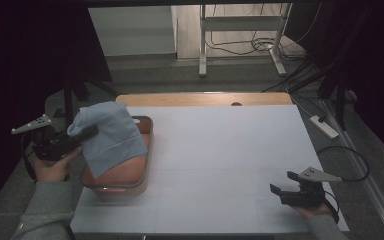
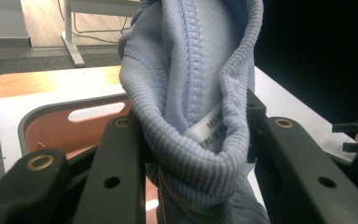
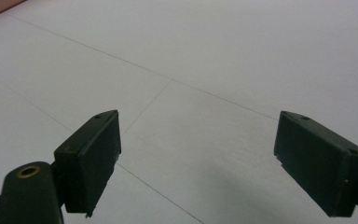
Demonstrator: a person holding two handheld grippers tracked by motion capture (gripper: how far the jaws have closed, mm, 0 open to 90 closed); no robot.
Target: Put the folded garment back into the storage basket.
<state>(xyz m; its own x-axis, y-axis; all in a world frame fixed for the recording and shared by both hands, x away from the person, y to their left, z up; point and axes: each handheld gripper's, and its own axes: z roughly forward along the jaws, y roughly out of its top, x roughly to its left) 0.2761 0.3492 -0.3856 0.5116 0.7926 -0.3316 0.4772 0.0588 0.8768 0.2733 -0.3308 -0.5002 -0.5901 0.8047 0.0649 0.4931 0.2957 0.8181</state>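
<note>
A light blue knit garment (image 1: 111,136) hangs bunched over a salmon bin with a grey rim (image 1: 149,145) at the table's left side. My left gripper (image 1: 91,132) comes in from the left and is shut on the garment's ribbed hem. In the left gripper view the hem and a white label (image 2: 209,133) are pinched between the jaws of the left gripper (image 2: 191,123), with the bin's rim (image 2: 51,112) behind. My right gripper (image 1: 280,182) rests low near the table's front right corner, open with nothing between its fingers; in its own view the right gripper (image 3: 198,140) faces bare white table.
A white sheet (image 1: 220,160) covers the table, with a wooden strip (image 1: 205,99) along the far edge. On the floor beyond stand a metal frame's legs (image 1: 240,45) with cables; a power strip (image 1: 324,126) lies to the right.
</note>
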